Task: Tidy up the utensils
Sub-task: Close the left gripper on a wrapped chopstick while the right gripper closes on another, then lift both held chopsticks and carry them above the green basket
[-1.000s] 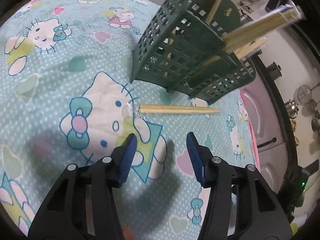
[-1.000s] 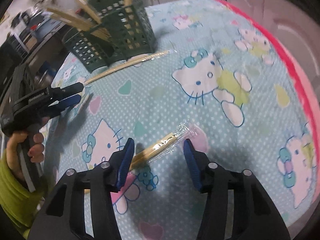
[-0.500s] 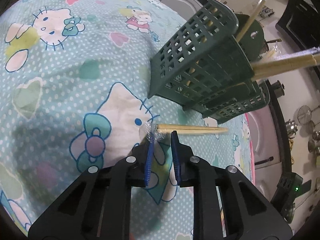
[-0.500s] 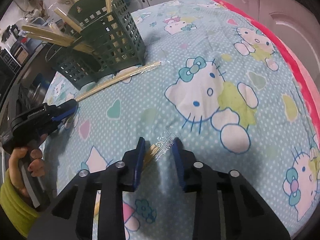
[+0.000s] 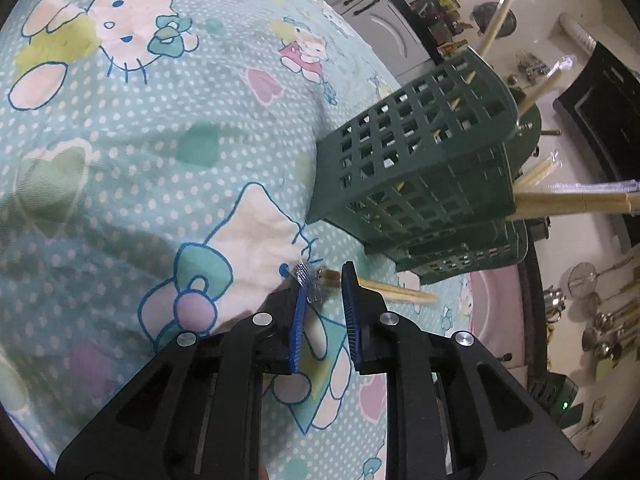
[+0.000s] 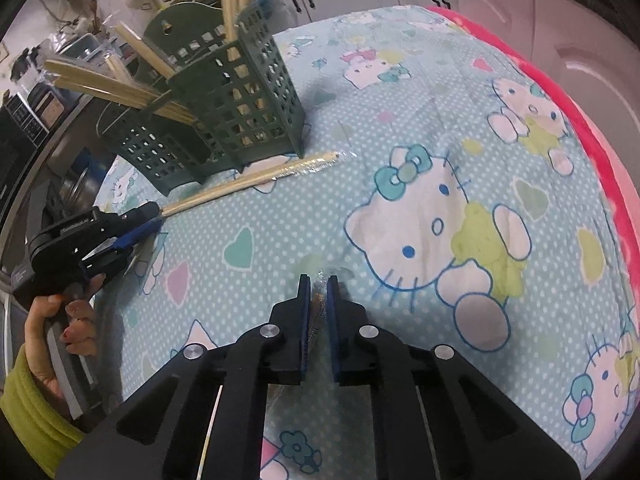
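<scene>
Since a second ago both grippers have come forward over the cloth and narrowed from wide apart. The right gripper is closing its jaws on the wrapped end of a chopstick pair; the left gripper, near-closed, has the crinkled wrapper end of the other wrapped chopsticks at its left pad, lying just beside the green basket. In the right wrist view, the left hand grips its handle, and the tool is angled down toward the cloth.
</scene>
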Action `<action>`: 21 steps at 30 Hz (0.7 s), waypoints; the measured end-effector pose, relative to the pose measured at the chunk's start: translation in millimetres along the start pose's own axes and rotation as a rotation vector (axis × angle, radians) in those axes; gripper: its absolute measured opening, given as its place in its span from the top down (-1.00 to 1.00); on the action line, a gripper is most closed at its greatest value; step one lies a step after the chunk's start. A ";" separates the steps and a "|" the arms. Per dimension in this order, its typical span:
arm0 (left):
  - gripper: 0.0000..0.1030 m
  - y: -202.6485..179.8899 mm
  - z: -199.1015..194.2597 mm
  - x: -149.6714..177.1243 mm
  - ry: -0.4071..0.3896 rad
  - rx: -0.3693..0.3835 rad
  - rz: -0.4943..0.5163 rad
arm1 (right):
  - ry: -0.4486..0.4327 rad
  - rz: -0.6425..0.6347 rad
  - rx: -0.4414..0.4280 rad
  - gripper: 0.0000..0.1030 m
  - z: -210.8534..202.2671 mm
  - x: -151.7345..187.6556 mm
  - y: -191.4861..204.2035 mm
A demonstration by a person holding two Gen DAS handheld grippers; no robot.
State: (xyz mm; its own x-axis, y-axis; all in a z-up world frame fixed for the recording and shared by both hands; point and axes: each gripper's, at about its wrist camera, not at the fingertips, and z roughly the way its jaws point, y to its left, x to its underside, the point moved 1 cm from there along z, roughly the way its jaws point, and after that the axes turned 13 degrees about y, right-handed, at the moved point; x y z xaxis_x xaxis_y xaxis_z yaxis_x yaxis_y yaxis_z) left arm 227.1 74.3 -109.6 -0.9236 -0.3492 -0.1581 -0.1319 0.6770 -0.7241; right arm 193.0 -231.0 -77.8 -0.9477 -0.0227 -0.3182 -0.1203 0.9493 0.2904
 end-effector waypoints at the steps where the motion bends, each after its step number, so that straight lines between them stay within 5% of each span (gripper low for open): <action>1: 0.76 1.8 -0.9 -0.9 -0.004 0.003 -0.010 | -0.008 -0.012 -0.002 0.85 -1.7 -1.2 2.4; 11: 0.92 4.2 -5.5 -7.3 -0.013 -0.008 0.005 | -0.102 -0.136 -0.019 0.87 -27.0 -13.1 32.0; 21: 0.94 -22.9 -58.2 -1.5 -0.127 -0.013 0.148 | -0.214 -0.240 -0.024 0.89 -64.9 -28.3 59.7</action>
State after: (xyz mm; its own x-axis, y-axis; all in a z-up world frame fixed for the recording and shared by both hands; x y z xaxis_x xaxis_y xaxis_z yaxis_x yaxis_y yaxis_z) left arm 210.5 97.1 -53.6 -0.8807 -0.3230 -0.3464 -0.0030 0.7351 -0.6779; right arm 193.5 -194.0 7.1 -0.8079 -0.1765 -0.5623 -0.3428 0.9169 0.2046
